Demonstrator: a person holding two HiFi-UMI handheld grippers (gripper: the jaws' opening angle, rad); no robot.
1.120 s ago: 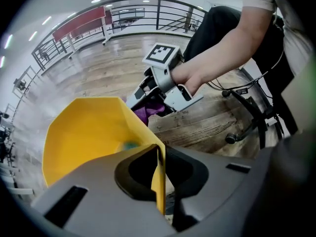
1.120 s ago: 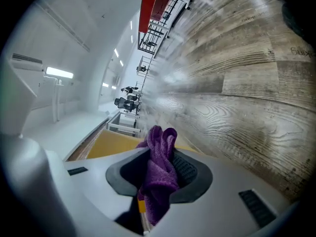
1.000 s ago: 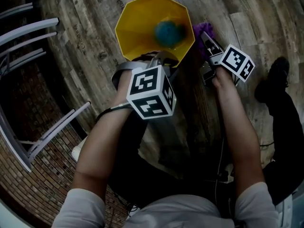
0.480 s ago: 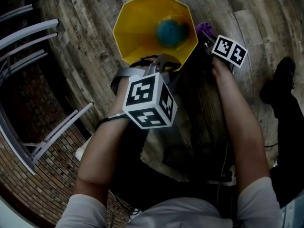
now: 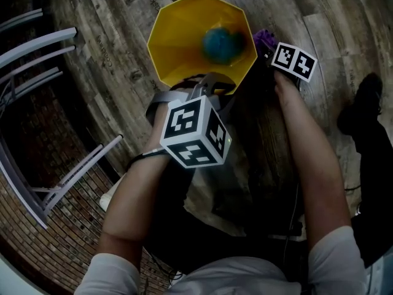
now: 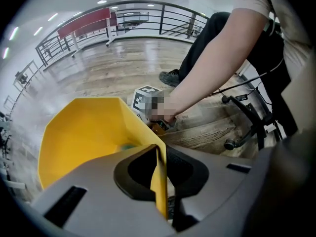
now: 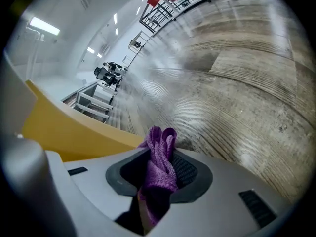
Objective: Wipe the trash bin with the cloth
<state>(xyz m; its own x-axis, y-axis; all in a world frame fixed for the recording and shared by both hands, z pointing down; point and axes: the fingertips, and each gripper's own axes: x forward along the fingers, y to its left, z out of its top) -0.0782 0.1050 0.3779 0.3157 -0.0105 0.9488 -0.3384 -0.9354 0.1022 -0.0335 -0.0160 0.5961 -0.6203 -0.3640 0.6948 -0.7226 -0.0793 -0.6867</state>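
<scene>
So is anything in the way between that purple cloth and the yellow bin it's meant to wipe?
Nothing visible is. The purple cloth, pinched in the right gripper, sits just beside the yellow bin, at its outer wall, with no object between them. The left gripper clamps the bin's near rim, away from the cloth.

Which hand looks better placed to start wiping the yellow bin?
Right: the right gripper holds the purple cloth beside the yellow bin, while the left gripper is clamped on the bin's rim.
</scene>
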